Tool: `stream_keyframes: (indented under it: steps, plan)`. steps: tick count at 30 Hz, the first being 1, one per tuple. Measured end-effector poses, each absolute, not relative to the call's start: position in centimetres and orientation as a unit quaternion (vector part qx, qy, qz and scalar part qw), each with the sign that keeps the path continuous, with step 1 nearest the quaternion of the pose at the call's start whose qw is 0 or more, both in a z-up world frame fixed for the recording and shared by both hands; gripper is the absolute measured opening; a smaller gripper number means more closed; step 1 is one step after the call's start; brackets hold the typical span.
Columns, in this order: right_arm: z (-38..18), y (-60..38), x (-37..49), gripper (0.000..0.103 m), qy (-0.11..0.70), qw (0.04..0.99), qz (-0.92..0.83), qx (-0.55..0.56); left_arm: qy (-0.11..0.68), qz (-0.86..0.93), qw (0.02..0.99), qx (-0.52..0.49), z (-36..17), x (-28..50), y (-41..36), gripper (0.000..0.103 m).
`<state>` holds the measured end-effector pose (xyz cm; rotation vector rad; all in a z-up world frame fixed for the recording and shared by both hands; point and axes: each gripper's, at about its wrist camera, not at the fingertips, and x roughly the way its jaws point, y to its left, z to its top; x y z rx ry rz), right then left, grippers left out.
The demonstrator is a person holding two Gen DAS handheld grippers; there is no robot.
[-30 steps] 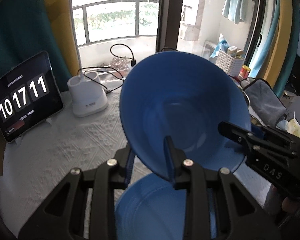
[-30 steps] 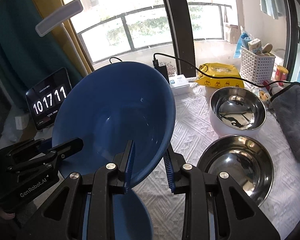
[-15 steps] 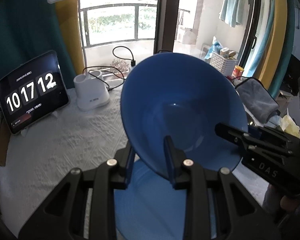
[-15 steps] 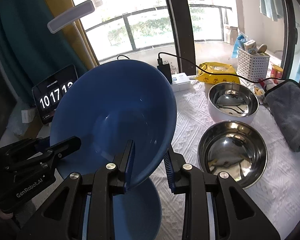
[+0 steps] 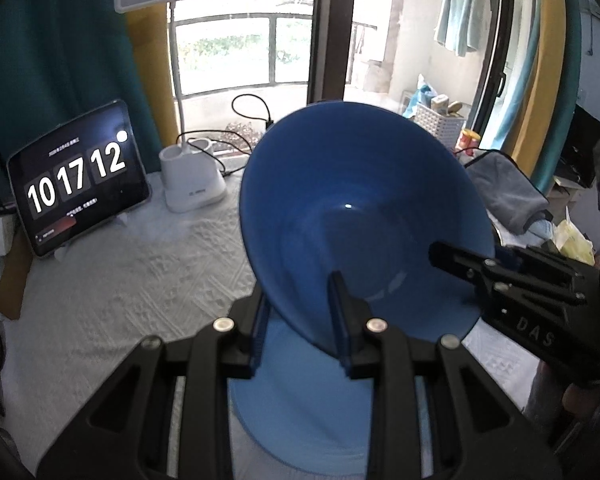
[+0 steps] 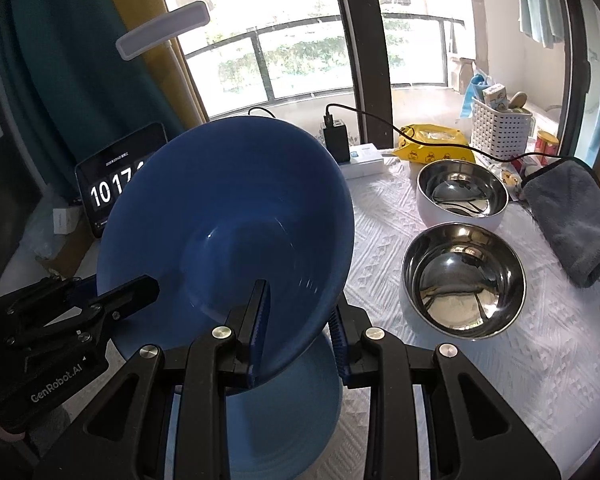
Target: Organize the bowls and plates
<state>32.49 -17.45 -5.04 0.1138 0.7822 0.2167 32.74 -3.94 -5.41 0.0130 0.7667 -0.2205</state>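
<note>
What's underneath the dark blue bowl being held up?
Under the dark blue bowl sits a lighter blue plate on the white tablecloth. The bowl and the fingers cover much of it.

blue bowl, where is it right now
The blue bowl is tilted in the air, its rim clamped by both the left tongs and right tongs, above a blue plate, left of two steel bowls.
</note>
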Motion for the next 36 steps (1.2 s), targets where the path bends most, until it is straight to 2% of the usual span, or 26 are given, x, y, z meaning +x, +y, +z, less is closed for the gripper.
stream_keyframes:
  steps: [19, 36]
  plan:
    - [-5.0, -16.3, 29.1, 0.031, 0.383, 0.916, 0.112, 0.047, 0.379, -0.113, 0.919, 0.010, -5.9, 29.3, -2.9, 0.029]
    - [-8.5, -15.5, 27.4, 0.031, 0.416, 0.900, 0.114, 0.051, 0.417, -0.112, 0.902, 0.004, -9.5, 28.1, -2.4, 0.029]
